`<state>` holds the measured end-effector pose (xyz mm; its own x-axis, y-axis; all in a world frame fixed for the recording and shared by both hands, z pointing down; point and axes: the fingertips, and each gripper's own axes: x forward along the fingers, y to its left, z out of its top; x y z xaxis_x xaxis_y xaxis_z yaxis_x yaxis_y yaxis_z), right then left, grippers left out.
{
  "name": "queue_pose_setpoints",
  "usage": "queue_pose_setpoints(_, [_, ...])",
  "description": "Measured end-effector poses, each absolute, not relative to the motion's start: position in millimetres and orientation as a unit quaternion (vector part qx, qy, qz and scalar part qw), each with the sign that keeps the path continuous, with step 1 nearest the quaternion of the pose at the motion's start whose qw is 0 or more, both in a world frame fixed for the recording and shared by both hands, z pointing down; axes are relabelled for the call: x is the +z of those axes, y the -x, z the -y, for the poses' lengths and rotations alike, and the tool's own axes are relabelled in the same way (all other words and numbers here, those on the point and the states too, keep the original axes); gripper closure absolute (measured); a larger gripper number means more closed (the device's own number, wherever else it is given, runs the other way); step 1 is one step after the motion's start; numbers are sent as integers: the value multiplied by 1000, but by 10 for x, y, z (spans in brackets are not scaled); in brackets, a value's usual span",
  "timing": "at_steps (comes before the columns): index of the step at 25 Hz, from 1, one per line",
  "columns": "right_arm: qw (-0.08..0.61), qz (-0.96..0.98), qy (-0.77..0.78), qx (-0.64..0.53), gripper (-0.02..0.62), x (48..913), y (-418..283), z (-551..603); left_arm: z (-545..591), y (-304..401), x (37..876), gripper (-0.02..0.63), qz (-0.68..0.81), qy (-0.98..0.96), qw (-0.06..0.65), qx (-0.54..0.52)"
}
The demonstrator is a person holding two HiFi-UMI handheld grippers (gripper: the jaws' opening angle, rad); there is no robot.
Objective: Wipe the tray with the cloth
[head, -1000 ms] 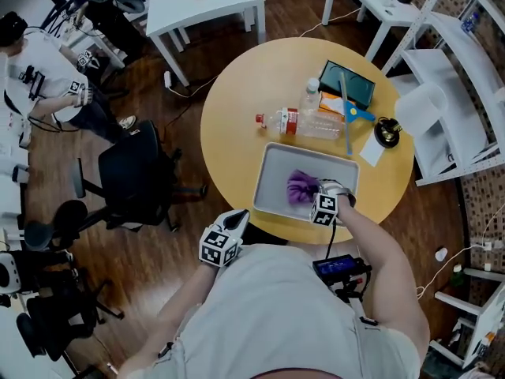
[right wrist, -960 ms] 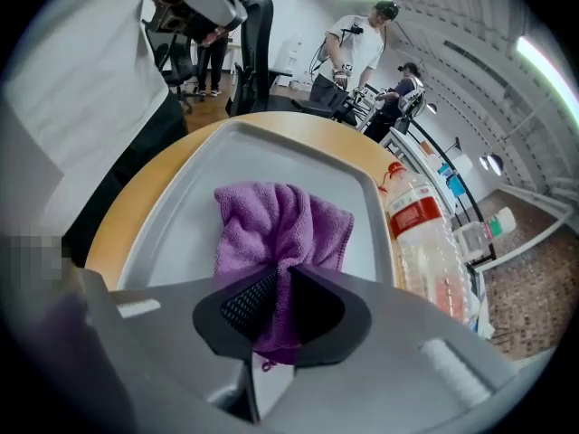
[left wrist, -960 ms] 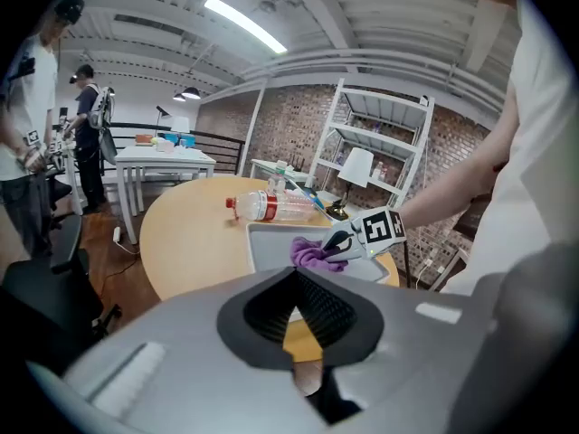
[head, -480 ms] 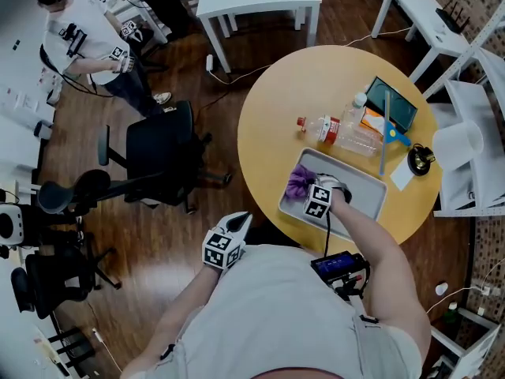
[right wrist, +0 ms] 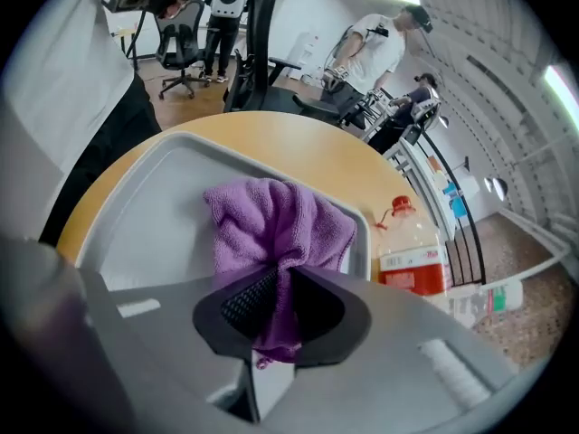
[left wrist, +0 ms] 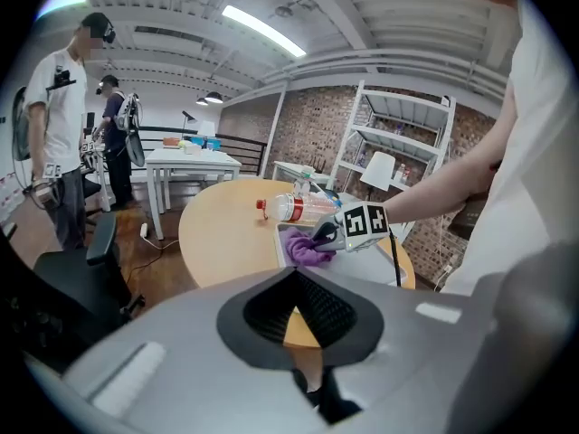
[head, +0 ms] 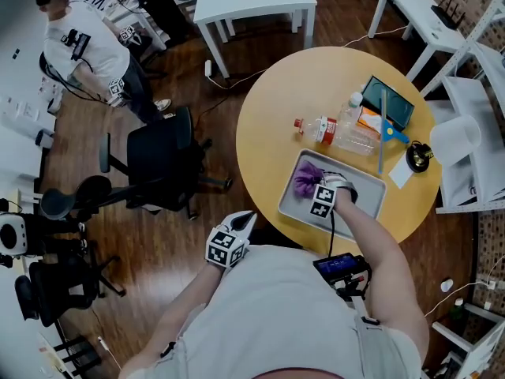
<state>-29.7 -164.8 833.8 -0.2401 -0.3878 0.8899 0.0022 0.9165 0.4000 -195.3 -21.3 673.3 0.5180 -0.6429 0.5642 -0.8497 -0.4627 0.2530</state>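
A grey rectangular tray (head: 364,189) lies on the round wooden table (head: 276,101) near its front edge. My right gripper (head: 319,186) is shut on a purple cloth (head: 307,178) and presses it onto the tray's left part. In the right gripper view the purple cloth (right wrist: 276,229) bunches out from between the jaws onto the tray (right wrist: 158,211). My left gripper (head: 237,231) hangs off the table by my body, shut with nothing held. From the left gripper view, the cloth (left wrist: 303,245) and tray (left wrist: 362,265) lie ahead.
Behind the tray lie a clear bottle (head: 335,133) with a red label, a dark tablet (head: 389,101), a blue-handled tool (head: 384,133) and a black tape dispenser (head: 417,156). A black office chair (head: 158,164) stands left of the table. A person (head: 83,46) stands farther left.
The cloth has slid from the tray's middle toward its left end with my right gripper. The head camera shifted, so the table sits more to the right. My left gripper stays put.
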Motion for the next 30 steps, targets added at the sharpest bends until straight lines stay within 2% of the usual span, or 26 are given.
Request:
queue_pose_setpoints(17, [648, 703, -291, -42, 549, 8376, -1987, 891, 349, 662, 6787, 606, 283, -908, 217, 219])
queue_pose_setpoints(30, [660, 692, -278, -96, 547, 8344, -2168, 897, 228, 820, 6790, 606, 304, -896, 227, 231])
